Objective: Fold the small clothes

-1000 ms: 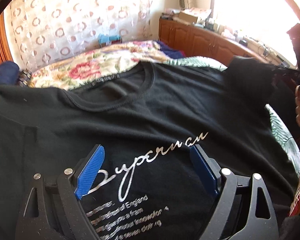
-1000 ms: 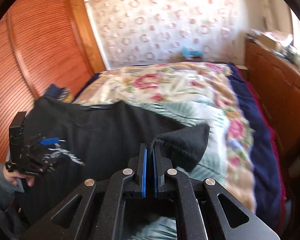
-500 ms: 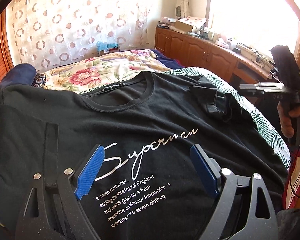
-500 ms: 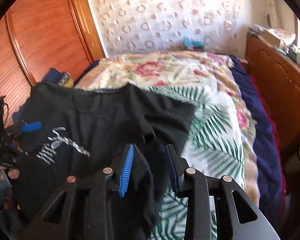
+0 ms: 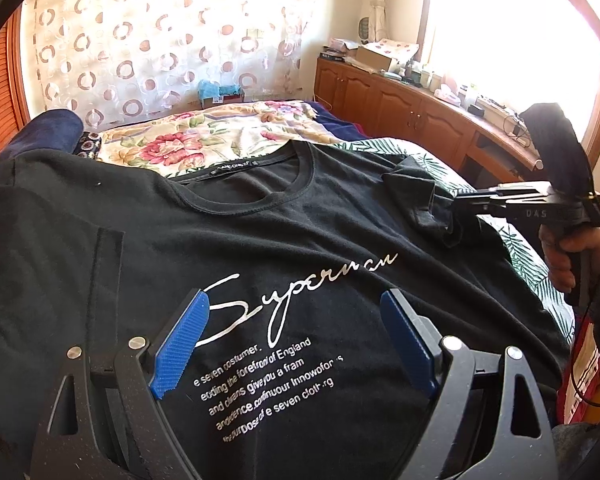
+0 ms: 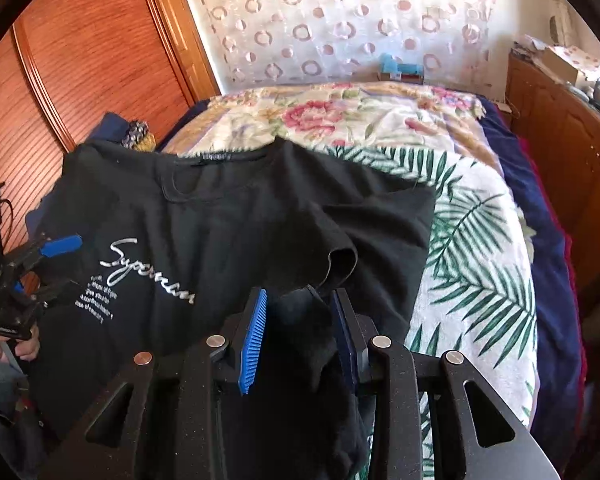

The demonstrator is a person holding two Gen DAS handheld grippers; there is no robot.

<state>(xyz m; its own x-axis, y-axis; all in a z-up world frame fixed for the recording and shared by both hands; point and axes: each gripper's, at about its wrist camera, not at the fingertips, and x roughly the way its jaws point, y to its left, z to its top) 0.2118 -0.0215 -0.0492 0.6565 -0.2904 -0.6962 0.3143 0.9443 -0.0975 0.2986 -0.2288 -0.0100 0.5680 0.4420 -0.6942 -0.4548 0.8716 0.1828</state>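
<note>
Black cotton T-shirt (image 5: 284, 240), silver script, spread flat on floral bed (image 6: 340, 108) for folding. Left gripper (image 5: 296, 340) jaws wide, empty, above print. Right gripper (image 6: 300, 336) jaws, just closing, around right sleeve (image 6: 312, 320), not clamped.

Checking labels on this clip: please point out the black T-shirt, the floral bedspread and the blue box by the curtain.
black T-shirt (image 5: 260, 240), left wrist view, chest.
floral bedspread (image 6: 340, 116), right wrist view, rose print.
blue box (image 6: 402, 68), right wrist view, front.
</note>
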